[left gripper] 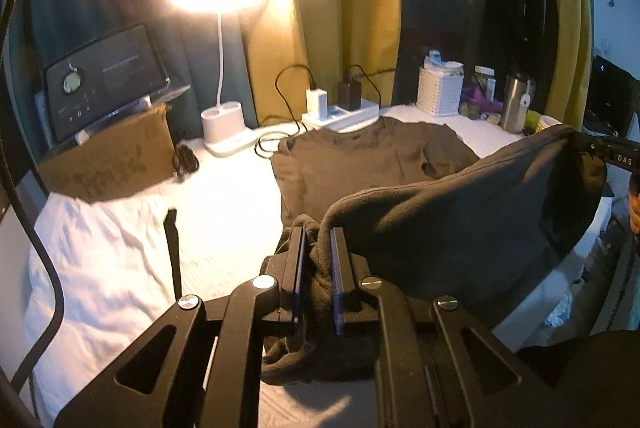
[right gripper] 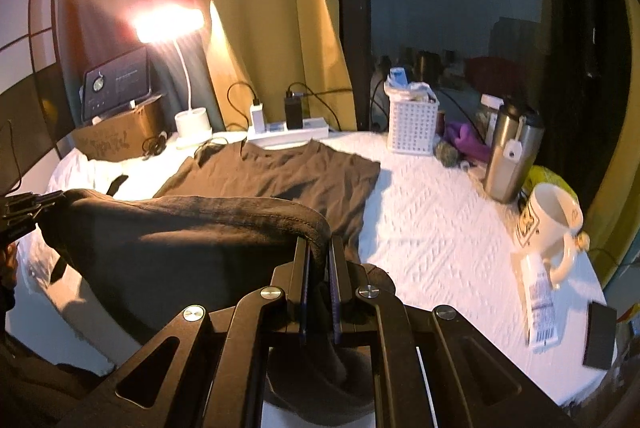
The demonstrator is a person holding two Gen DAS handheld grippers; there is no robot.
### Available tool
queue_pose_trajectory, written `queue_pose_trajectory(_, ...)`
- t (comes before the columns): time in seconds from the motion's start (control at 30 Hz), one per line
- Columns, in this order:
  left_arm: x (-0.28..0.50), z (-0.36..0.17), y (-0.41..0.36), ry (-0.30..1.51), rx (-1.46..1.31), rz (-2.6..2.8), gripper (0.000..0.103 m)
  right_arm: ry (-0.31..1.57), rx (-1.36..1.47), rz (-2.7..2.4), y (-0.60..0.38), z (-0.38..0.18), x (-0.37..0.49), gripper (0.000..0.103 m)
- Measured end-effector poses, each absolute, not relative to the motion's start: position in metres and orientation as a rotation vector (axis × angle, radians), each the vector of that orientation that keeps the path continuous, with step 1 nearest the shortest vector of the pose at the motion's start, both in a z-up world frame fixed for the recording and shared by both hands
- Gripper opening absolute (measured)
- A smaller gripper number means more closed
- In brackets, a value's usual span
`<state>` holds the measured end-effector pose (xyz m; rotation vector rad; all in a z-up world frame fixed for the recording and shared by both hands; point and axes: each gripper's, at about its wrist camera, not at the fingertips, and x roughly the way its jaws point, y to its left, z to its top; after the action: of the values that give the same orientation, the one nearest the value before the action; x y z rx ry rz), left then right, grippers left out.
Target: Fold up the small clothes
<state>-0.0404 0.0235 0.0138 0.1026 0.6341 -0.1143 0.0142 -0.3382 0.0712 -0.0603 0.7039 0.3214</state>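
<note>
Between the fingers of the left gripper a bunched corner of the dark T-shirt is pinched, the two black fingers pressed onto the cloth. From that grip the lifted hem is stretched away to the right, where the other end is held by the right gripper, seen only partly at the frame's edge. In the right wrist view the right gripper is closed on the folded hem edge, and the cloth is drawn off to the left toward the left gripper, whose tips are hidden by the fabric. Beyond both tools the upper half of the garment, collar farthest away, is laid flat on the white bedcover. Ahead and to the left of the left gripper a lit desk lamp is stood beside a cardboard box, on which a tablet is propped. Straight ahead, past the collar, a white power strip with two chargers is set against the yellow curtain. Ahead and to the right of the right gripper a white basket and a steel tumbler are placed, and nearer on that side a white mug is seen tilted beside a printed label.
</note>
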Motion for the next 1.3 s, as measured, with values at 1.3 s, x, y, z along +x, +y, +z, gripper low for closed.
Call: queue_pose_trajectory(1.3,0.143,0.013,0.051,0.604,0.069,-0.028,0.010,0.683,-0.135,0.337,-0.303,0.052,0.218,0.008)
